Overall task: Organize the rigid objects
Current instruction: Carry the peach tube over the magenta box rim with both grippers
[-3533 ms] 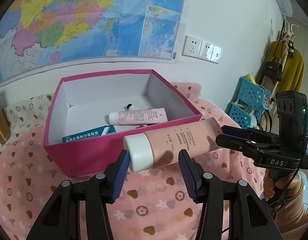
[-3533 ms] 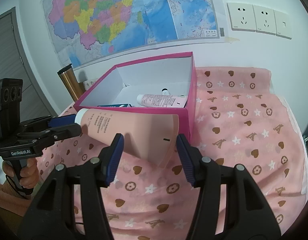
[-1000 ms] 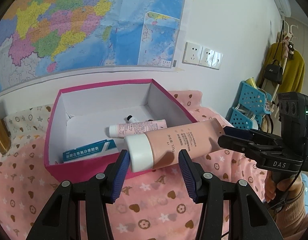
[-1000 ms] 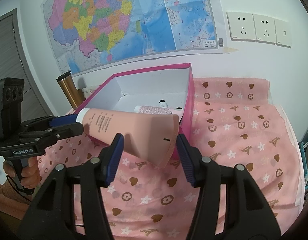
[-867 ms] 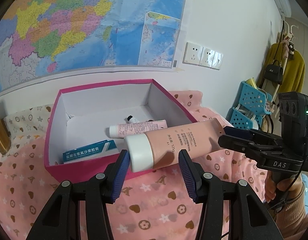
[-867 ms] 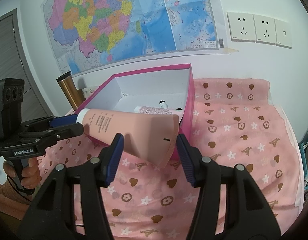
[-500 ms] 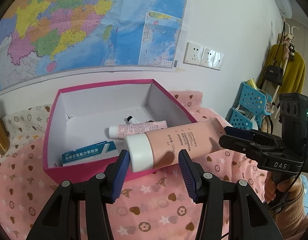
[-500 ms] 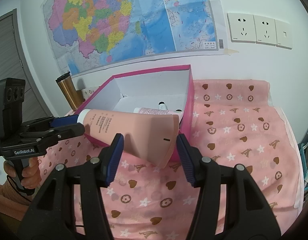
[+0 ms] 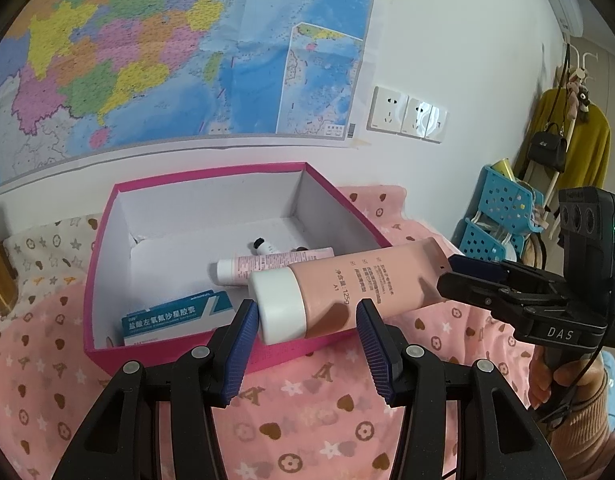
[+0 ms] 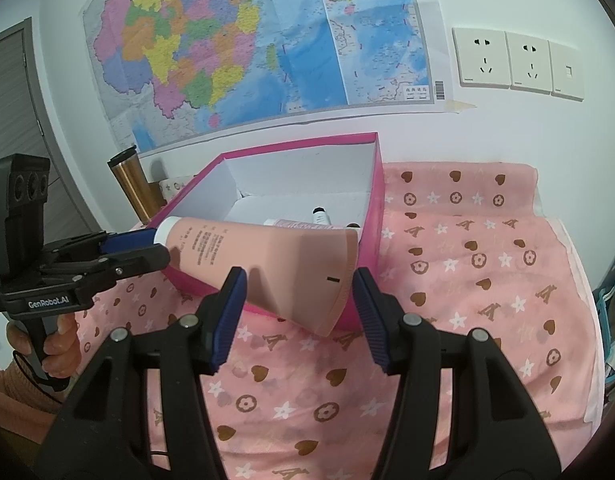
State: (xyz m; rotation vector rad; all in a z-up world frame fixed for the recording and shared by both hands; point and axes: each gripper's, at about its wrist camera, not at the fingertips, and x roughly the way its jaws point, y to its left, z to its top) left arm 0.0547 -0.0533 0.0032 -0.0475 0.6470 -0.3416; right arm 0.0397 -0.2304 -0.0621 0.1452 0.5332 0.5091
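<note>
A large pink tube (image 9: 347,280) with a white cap hangs level over the near wall of the open pink box (image 9: 107,280). My left gripper (image 9: 307,316) is shut on its cap end. My right gripper (image 10: 297,284) is shut on its flat crimped end (image 10: 331,280). In the left wrist view the right gripper (image 9: 451,272) comes in from the right. In the right wrist view the left gripper (image 10: 155,246) comes in from the left. Inside the box lie a small pink tube (image 9: 267,264), a blue-and-white carton (image 9: 175,316) and a small black-capped bottle (image 9: 259,245).
The box (image 10: 375,208) stands on a pink patterned cloth (image 10: 467,264) against a wall with a map and sockets. A copper flask (image 10: 131,184) stands left of the box. Blue baskets (image 9: 503,216) and a hanging yellow coat (image 9: 567,140) are on the right.
Since the earliest frames both grippers have lifted the large tube, and it now hangs over the box's near wall instead of in front of it. Over the last second nothing moved.
</note>
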